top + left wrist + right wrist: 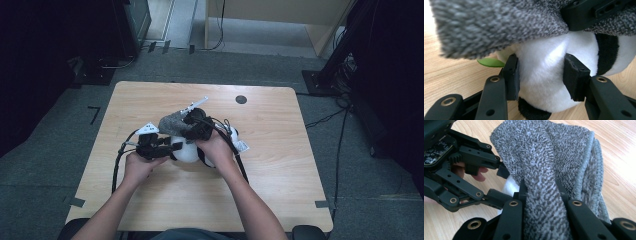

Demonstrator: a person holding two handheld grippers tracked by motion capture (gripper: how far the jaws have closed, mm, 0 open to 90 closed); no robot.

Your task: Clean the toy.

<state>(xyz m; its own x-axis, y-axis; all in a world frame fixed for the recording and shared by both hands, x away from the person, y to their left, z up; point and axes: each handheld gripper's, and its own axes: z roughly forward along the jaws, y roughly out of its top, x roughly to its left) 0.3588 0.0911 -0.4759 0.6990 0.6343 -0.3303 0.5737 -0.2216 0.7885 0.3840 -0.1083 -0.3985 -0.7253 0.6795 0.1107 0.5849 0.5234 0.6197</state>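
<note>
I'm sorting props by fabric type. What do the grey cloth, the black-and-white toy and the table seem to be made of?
The grey speckled cloth looks like knitted fabric: looped texture and a stitched hem. The black-and-white soft toy seems plush, with short fuzzy pile dented where the pads press. The light wooden table shows matte grain, wood or laminate; I can't tell which.

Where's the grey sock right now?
In the high view the sock sits mid-table, draped over the plush panda, pinched by the right claw.
</note>
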